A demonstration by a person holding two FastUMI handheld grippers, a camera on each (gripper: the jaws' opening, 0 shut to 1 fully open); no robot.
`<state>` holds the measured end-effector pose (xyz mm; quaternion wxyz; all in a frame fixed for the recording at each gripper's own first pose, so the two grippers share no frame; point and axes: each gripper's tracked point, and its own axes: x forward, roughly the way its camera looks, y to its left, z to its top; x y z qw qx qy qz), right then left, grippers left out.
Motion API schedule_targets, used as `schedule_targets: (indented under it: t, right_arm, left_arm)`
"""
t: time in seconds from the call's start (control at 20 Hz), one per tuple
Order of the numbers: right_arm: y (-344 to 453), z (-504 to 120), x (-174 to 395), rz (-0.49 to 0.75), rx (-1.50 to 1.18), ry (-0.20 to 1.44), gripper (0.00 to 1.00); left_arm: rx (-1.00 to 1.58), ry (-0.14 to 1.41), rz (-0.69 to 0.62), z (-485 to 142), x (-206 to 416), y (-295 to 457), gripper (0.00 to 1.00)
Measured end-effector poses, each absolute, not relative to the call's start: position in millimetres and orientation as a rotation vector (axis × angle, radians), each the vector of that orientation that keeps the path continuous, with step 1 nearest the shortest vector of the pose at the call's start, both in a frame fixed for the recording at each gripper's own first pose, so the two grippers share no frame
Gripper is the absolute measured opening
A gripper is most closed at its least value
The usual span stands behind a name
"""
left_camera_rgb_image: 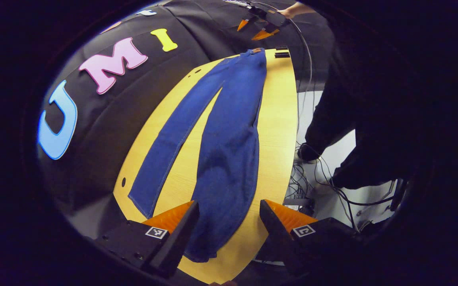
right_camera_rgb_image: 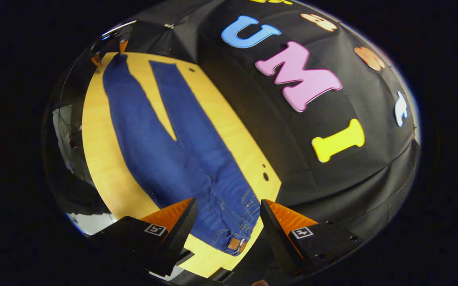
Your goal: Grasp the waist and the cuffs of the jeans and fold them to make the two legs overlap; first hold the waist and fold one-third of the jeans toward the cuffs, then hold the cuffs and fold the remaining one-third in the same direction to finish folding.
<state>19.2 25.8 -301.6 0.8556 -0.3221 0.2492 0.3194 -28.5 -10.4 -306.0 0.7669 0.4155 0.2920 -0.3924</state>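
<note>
The table (left_camera_rgb_image: 280,119) carried the jeans (left_camera_rgb_image: 229,151) spread flat, both legs apart in a V, not yet overlapped. My left gripper (left_camera_rgb_image: 229,222) hung wide open over the near cuff (left_camera_rgb_image: 203,254); my right gripper (right_camera_rgb_image: 227,222), also wide, over the waist (right_camera_rgb_image: 235,242). Next, I judged, both must descend and pinch cloth.

A staged recording booth in a lab is indicated rather than a home. A black cloth wall (right_camera_rgb_image: 332,178) is hung behind a pale wooden table (left_camera_rgb_image: 280,119), filling the upper right of the right gripper view. At the right of the left gripper view, loose cables (left_camera_rgb_image: 312,178) are strewn over a pale floor (left_camera_rgb_image: 342,155) beside the table, where a person's dark-clad legs (left_camera_rgb_image: 332,119) are seen.
</note>
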Motion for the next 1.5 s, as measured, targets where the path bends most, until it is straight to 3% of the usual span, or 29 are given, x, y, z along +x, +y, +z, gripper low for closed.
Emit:
schedule_targets:
  t: [0.2, 0.5, 0.8, 0.95, 1.0, 1.1, 1.15, 1.35, 1.4, 1.5]
  right_arm:
    - [28, -341, 29, 0.740, -0.690, 0.571, 0.97]
    - [3, -378, 28, 0.898, -0.868, 0.578, 0.97]
    - [-25, -432, -9, 1.158, -1.124, 0.573, 0.97]
    - [-36, -459, -5, 1.191, -1.230, 0.632, 0.96]
    - [-34, -462, -3, 1.199, -1.212, 0.633, 0.96]
    - [-35, -467, -6, 1.219, -1.161, 0.700, 0.89]
    - [-38, -474, -13, 1.223, -1.137, 0.762, 0.72]
    - [-31, -477, -10, 1.190, -1.122, 0.789, 0.06]
    - [-35, -478, -13, 1.171, -1.073, 0.841, 0.05]
    - [-36, -470, -5, 1.109, -0.968, 0.901, 0.05]
  left_arm:
    - [0.947, 0.778, -0.934, -344, -17, -6, 0.96]
    - [0.951, 0.795, -1.057, -341, -8, -16, 0.93]
    - [0.950, 0.879, -1.073, -345, -4, -14, 0.89]
    - [0.984, 0.923, -1.086, -344, -8, -15, 0.88]
    - [0.981, 0.948, -1.089, -346, -7, -13, 0.84]
    - [0.932, 0.995, -1.100, -347, -10, -11, 0.77]
    - [0.909, 1.020, -1.105, -348, -16, -12, 0.73]
    - [0.895, 1.024, -1.065, -349, -7, -12, 0.23]
    - [0.869, 1.044, -1.052, -348, -7, -14, 0.10]
    - [0.830, 1.078, -1.030, -344, -4, -11, 0.06]
